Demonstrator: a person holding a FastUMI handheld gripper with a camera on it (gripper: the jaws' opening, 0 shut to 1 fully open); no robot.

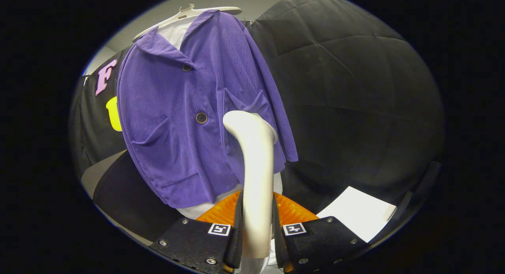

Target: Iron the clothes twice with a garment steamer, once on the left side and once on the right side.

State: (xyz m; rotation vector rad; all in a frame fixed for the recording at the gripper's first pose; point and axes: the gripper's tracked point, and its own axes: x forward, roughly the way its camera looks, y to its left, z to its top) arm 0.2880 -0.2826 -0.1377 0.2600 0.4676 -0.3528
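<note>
Up close, the gripper clamps both fingers on the white handle of a garment steamer, whose head meets the right front of a purple corduroy jacket. That jacket hangs on a white hanger over a white shirt, just ahead of the fingers, before black cloth.

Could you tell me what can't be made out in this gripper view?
- Steamer head face: turned toward the purple jacket, so contact is unclear.
- Steamer base: hidden below the gripper fingers clamping its handle.
- White shirt: mostly covered by the jacket.
</note>
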